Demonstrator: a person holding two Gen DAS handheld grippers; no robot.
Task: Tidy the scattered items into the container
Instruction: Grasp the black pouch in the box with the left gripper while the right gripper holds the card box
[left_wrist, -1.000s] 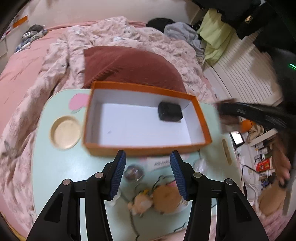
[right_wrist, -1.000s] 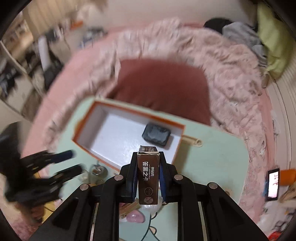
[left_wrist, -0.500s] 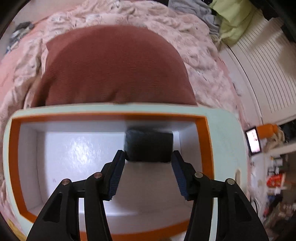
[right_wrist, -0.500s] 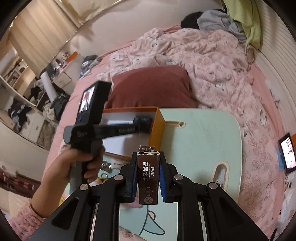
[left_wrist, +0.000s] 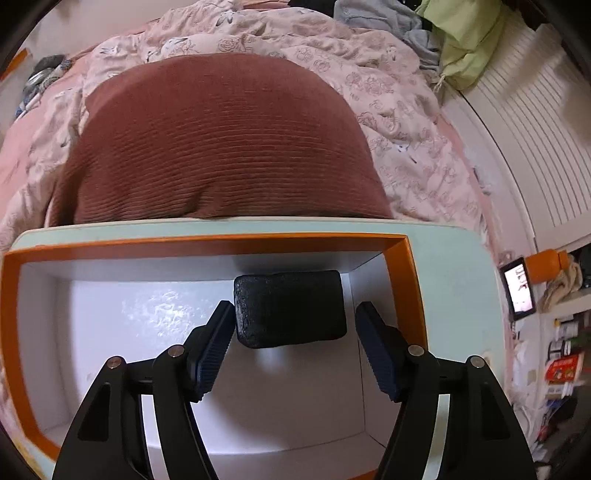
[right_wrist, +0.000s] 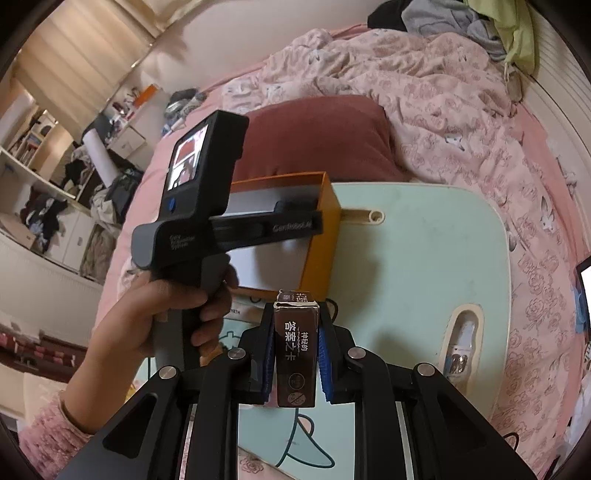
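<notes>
A matte black, rough-textured pouch (left_wrist: 290, 308) lies at frame centre inside the orange-rimmed white box (left_wrist: 221, 240), between the opening, non-touching jaws of the left gripper (left_wrist: 295, 343). The right gripper (right_wrist: 295, 354) clamps a dark brown card box (right_wrist: 297, 354) at lower centre.

The box (left_wrist: 402, 258) is orange outside and white inside. The pouch (left_wrist: 291, 308) in it is black. The surface (right_wrist: 424, 258) is pale mint green. The cushion (left_wrist: 218, 140) is ribbed rust red, the quilt (left_wrist: 399, 96) pink with a rose print. The carton (right_wrist: 297, 354) is dark brown with white lettering. Both tongs (left_wrist: 295, 350) (right_wrist: 295, 358) are black with blue pads. The sleeve (right_wrist: 44, 435) is pink.
</notes>
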